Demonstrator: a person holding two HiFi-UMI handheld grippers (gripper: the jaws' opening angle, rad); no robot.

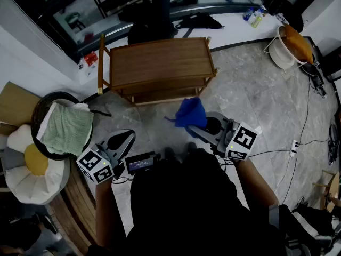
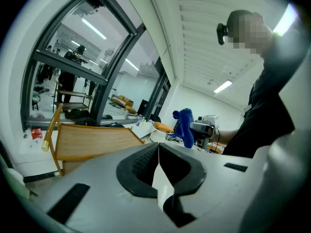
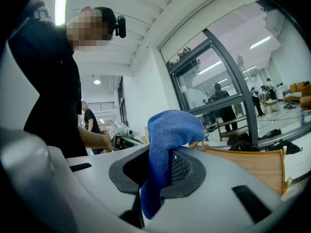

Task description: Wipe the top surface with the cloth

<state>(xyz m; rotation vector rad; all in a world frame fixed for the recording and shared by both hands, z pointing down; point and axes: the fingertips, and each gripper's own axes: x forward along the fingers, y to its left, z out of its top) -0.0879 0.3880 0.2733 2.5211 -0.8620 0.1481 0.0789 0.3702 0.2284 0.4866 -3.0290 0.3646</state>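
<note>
A wooden table [image 1: 160, 63] with a lower shelf stands on the grey floor ahead of me; its top is bare. My right gripper [image 1: 196, 126] is shut on a blue cloth [image 1: 191, 112], held in the air short of the table's near edge. In the right gripper view the blue cloth [image 3: 167, 140] bunches up out of the jaws, and the table [image 3: 257, 164] lies to the right. My left gripper [image 1: 127, 137] hovers to the left, lower, shut with nothing in it. The left gripper view shows the table [image 2: 92, 140] and the cloth [image 2: 183, 125].
A dark basket [image 1: 37, 116] holding a green towel [image 1: 66, 129] sits at the left, next to a flower-shaped cushion [image 1: 26, 164]. A white round tub [image 1: 285, 49] is at the far right. Cables [image 1: 306, 121] trail over the floor on the right. Glass wall behind the table.
</note>
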